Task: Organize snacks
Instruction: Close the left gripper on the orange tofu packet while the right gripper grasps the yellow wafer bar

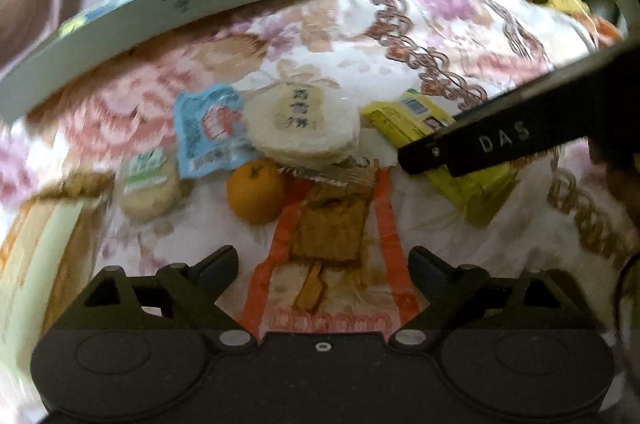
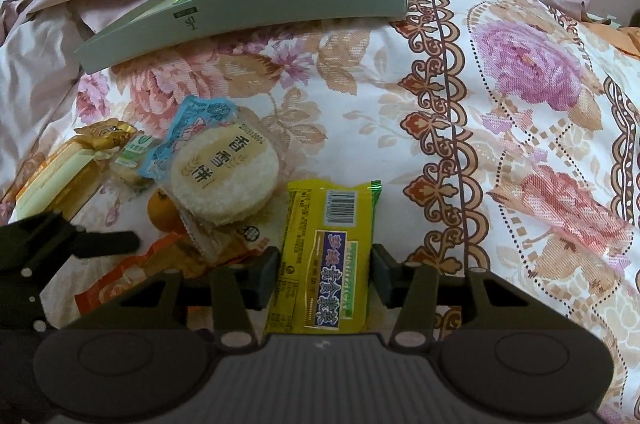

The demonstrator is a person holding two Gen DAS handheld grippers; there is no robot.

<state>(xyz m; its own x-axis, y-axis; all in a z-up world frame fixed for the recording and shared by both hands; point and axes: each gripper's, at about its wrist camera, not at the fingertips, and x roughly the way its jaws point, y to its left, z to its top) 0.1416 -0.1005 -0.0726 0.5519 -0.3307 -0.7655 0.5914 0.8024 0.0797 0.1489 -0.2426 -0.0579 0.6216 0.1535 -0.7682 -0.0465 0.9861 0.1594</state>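
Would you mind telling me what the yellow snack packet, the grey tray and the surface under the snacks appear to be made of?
Yellow snack packet: glossy plastic film, judging by its sheen, printed barcode and crimped green end. Grey tray: probably matte cardboard, with flat dull walls and a sharp folded corner, though thin plastic is possible. Floral bedspread: woven fabric, with a visible weave texture and soft folds.

The rice cracker pack hides most of the orange; the left view is motion-blurred.
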